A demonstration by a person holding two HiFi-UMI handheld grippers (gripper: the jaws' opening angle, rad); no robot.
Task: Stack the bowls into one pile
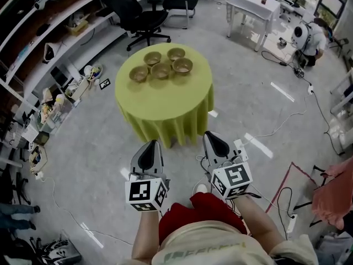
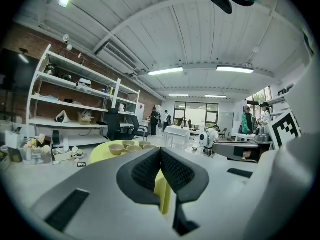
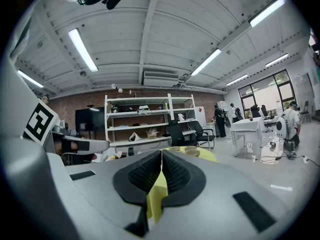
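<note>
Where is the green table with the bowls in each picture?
Head view: the green table is at top centre.
Left gripper view: table low, left of centre, above the left tongs.
Right gripper view: table low, right of centre, above the right tongs.
Shared landmark: white shelves beyond it.

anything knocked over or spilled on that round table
Nothing stands out. The five bowls sit upright in a close cluster on the yellow-green tablecloth; none is stacked or tipped, and nothing is spilled.
</note>
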